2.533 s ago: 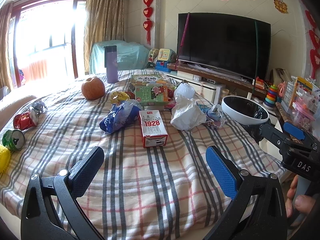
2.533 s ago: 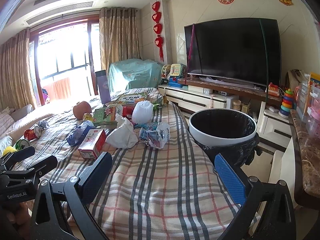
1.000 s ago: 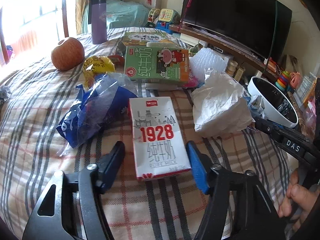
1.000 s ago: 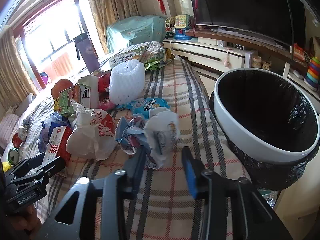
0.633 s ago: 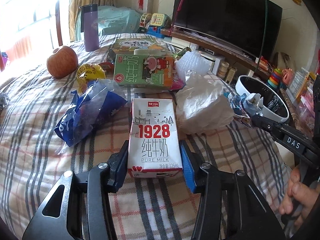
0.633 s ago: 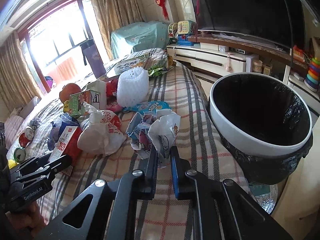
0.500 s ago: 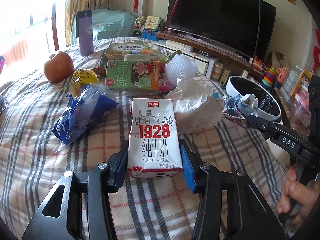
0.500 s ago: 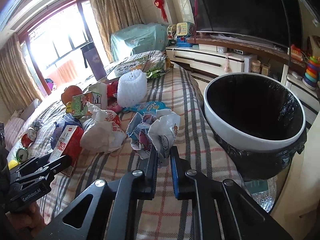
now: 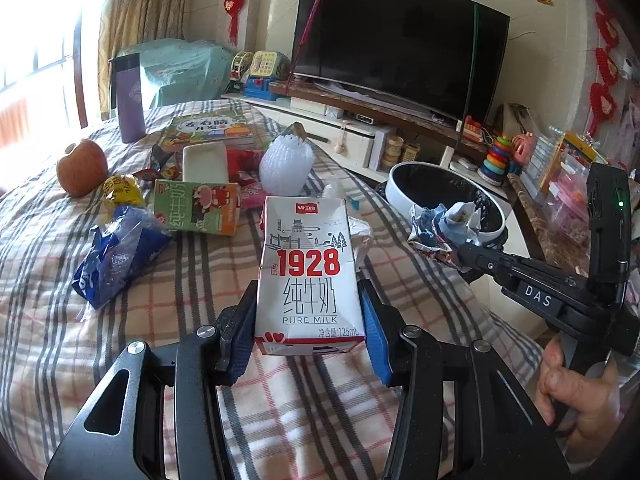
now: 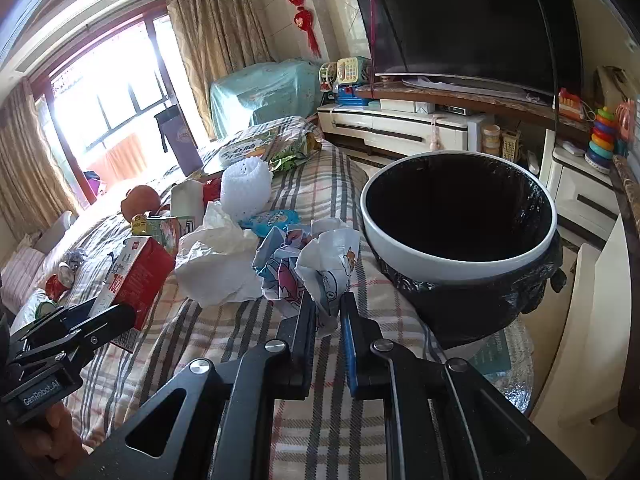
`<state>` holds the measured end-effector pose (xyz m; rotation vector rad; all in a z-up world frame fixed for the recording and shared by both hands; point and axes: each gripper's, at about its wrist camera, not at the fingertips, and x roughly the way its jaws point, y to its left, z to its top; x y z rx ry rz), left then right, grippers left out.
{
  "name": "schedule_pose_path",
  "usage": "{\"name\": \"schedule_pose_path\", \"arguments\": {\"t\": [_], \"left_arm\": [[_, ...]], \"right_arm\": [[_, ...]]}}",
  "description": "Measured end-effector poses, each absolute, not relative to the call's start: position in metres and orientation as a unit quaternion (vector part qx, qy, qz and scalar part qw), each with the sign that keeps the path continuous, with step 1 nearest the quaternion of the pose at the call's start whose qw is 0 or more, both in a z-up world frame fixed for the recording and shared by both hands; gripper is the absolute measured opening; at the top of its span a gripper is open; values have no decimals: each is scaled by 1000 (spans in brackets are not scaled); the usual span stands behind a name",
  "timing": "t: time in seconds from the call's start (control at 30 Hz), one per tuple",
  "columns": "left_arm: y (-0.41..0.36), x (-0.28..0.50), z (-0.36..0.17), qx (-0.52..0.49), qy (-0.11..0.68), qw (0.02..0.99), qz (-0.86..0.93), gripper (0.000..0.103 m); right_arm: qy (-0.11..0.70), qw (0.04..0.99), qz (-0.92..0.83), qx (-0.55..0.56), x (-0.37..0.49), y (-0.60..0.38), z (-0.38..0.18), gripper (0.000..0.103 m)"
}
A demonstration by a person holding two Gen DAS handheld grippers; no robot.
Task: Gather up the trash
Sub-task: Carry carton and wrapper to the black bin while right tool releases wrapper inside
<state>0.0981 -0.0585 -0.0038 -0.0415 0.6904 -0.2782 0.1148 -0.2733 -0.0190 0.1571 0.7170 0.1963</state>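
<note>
My left gripper (image 9: 308, 320) is shut on a white and red "1928" milk carton (image 9: 308, 264), held a little above the checked tablecloth (image 9: 168, 280); the same carton (image 10: 136, 276) shows at the left of the right wrist view. My right gripper (image 10: 327, 312) is shut on a crumpled printed wrapper (image 10: 316, 268), lifted beside the bin. That wrapper (image 9: 444, 224) hangs from the right gripper in the left wrist view, near the bin's rim. The white bin with a black liner (image 10: 460, 256) stands off the table's right edge.
On the table lie a blue plastic bag (image 9: 116, 252), a green milk carton (image 9: 196, 208), a crumpled white bag (image 10: 220, 256), a white foam net (image 10: 246, 188), an apple (image 9: 82, 166), a purple flask (image 9: 128, 96) and a book (image 9: 208, 130). A TV unit stands behind.
Both grippers closed on their items, the left on the milk carton and the right on the wrapper. Both then rose and moved toward the bin.
</note>
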Motion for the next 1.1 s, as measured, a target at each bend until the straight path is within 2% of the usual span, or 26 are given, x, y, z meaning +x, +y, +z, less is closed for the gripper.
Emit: {"name": "schedule_pose_path", "arguments": {"t": [0.6, 1.1], "left_arm": [[-133, 110, 16, 11, 327, 922, -209, 46], [-187, 150, 14, 34, 342, 909, -236, 46]], "right_arm": [[333, 936, 49, 99, 110, -328, -7, 12], [340, 933, 20, 112, 131, -376, -6, 12]]}}
